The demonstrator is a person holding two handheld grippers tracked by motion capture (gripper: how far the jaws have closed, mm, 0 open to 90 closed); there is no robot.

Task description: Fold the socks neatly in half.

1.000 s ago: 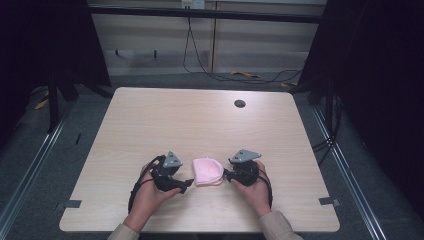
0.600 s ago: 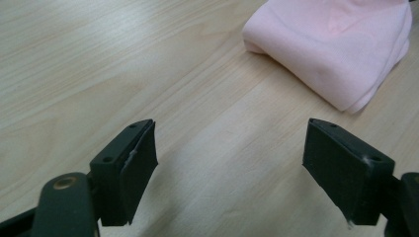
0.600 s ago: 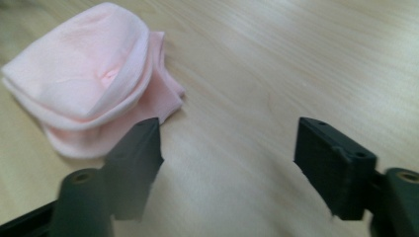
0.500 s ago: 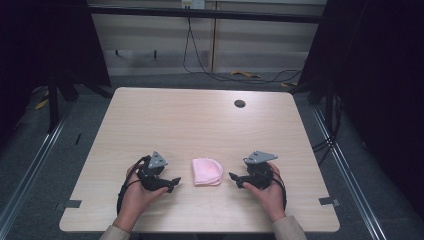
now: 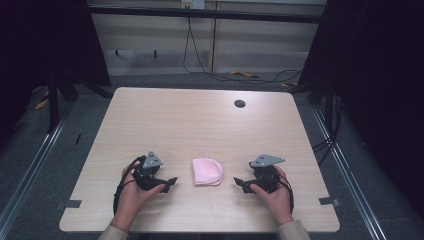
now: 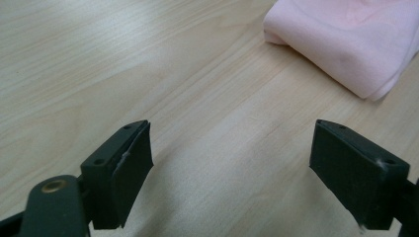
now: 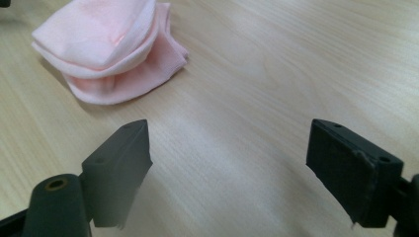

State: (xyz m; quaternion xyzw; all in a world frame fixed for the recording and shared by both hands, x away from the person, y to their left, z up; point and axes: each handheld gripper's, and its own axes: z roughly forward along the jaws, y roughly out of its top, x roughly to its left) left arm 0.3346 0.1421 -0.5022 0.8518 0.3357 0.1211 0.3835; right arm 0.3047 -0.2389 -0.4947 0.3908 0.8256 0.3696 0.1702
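While both hands are resting low near the table's front edge, the left gripper (image 5: 169, 183) is standing released, its jaws having just been opening, with bare wood and nothing else between them in the left gripper view. The right gripper (image 5: 240, 183) is mirroring it on the other side: jaws wide, just been opening too, nothing caught between them. Both are pointing inward at the cloth (image 5: 207, 171), which is lying between them, apart from each.

It looks like a folding job reaching its finish, with the letting-go as the step in hand. To do that well, the grippers should be drawing straight back along the table (image 5: 200, 120), jaws kept wide, so no pad is snagging a loose edge and dragging the stack open. Staying low and level is fine; swinging across the bundle is the thing to avoid.

Now the cloth itself: pale pink, soft, folded into a small rounded bundle. In the right gripper view the layers (image 7: 123, 74) are showing clearly, a top flap curving over lower ones that are peeking out slightly uneven. In the left gripper view a smooth folded edge (image 6: 316, 61) is facing the jaws. It is sitting flat, holding its shape.
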